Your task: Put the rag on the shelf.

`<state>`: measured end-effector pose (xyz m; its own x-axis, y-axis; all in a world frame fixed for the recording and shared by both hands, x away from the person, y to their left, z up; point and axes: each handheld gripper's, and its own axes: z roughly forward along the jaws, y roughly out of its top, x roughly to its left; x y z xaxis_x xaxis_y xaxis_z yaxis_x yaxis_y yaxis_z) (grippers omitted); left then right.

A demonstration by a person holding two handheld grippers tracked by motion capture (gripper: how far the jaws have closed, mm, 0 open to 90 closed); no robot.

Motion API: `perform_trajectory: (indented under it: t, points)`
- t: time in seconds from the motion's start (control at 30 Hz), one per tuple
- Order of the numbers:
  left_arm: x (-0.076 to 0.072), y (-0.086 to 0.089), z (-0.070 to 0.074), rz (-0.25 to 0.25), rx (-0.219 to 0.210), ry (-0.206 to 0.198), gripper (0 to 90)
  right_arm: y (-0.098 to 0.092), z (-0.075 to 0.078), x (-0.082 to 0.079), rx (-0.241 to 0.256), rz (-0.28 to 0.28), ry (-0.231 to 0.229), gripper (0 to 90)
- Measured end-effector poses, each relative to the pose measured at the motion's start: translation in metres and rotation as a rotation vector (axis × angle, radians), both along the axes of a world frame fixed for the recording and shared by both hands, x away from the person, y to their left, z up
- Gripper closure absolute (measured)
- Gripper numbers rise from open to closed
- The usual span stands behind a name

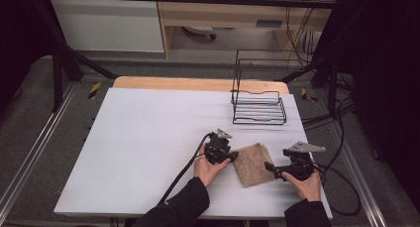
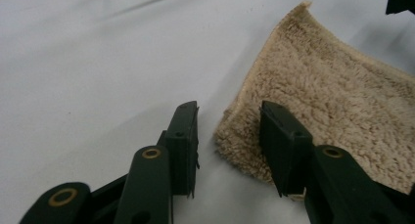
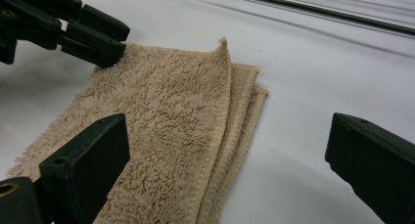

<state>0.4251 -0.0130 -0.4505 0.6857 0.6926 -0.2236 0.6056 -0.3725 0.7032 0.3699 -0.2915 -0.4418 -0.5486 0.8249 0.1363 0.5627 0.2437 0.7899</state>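
A folded beige towel (image 1: 253, 163) lies flat on the white table (image 1: 148, 138), near its front right. My left gripper (image 1: 232, 156) is at the towel's left edge. In the left gripper view it (image 2: 230, 136) is open, one jaw on the bare table and the other over the towel (image 2: 333, 97), whose corner lies between them. My right gripper (image 1: 270, 166) sits at the towel's right side. It (image 3: 230, 155) stands wide open, its left jaw over the towel (image 3: 166, 116), its right jaw over bare table. The left gripper (image 3: 100, 38) shows at the towel's far corner.
A black wire rack (image 1: 258, 105) stands at the back right of the table. Black cables (image 1: 183, 172) trail from both grippers toward the front. Bare white tabletop stretches to the left. A wooden strip (image 1: 198, 83) edges the table's far side.
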Motion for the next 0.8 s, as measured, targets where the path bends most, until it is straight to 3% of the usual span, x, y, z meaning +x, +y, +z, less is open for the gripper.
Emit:
perform_trajectory:
  t: [0.23, 0.4, 0.67, 0.8]
  points:
    - [-0.002, -0.004, -0.003, -0.002, -0.014, 0.005, 69.3, 0.004, 0.005, 0.009, -0.021, -0.021, -0.01, 9.3]
    - [-0.004, -0.006, -0.004, -0.003, -0.016, 0.004, 76.7, 0.009, 0.003, 0.022, -0.035, -0.05, 0.02, 13.3]
    - [-0.006, -0.007, -0.005, -0.008, -0.011, -0.015, 79.6, 0.017, -0.002, 0.045, -0.045, -0.045, 0.066, 39.1]
    - [-0.007, -0.008, -0.005, -0.022, 0.004, -0.036, 79.7, 0.019, -0.005, 0.048, -0.063, -0.04, 0.097, 47.1]
